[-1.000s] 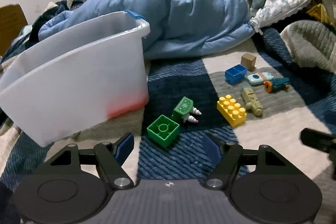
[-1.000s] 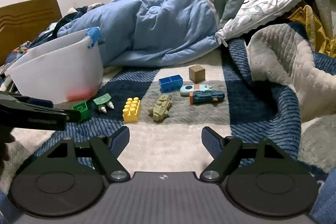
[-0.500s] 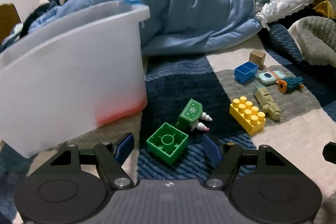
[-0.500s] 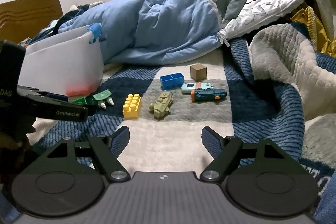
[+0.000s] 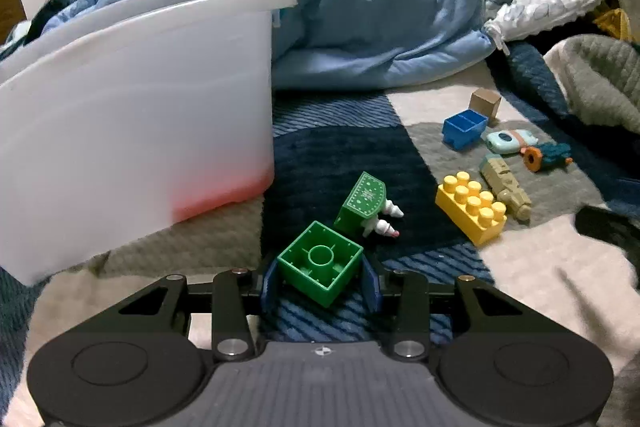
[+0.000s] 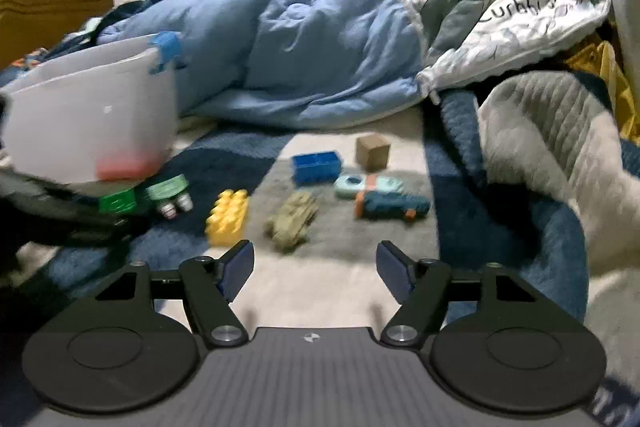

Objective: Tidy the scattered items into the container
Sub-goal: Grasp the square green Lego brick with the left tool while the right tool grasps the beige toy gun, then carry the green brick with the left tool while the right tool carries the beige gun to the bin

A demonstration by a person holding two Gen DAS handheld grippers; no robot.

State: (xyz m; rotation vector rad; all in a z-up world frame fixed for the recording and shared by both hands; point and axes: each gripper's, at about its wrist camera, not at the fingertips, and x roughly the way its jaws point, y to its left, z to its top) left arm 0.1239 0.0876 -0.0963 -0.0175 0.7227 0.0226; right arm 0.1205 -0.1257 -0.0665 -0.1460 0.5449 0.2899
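Note:
My left gripper is shut on a green square brick that lies hollow side up on the blanket. A green toy with white pegs lies just beyond it. The white plastic bin stands to the left, something red showing through its wall. A yellow brick, a tan crocodile, a blue brick, a teal toy, a toy gun and a brown cube lie to the right. My right gripper is open and empty, short of the crocodile and yellow brick.
A blue duvet is heaped behind the toys and the bin. A grey knitted blanket is bunched at the right. The checked blue and cream bed cover lies under everything. The left gripper shows blurred at the left of the right wrist view.
My left gripper moved forward to the green square brick and closed its fingers on it. My right gripper moved closer to the toys and stayed open.

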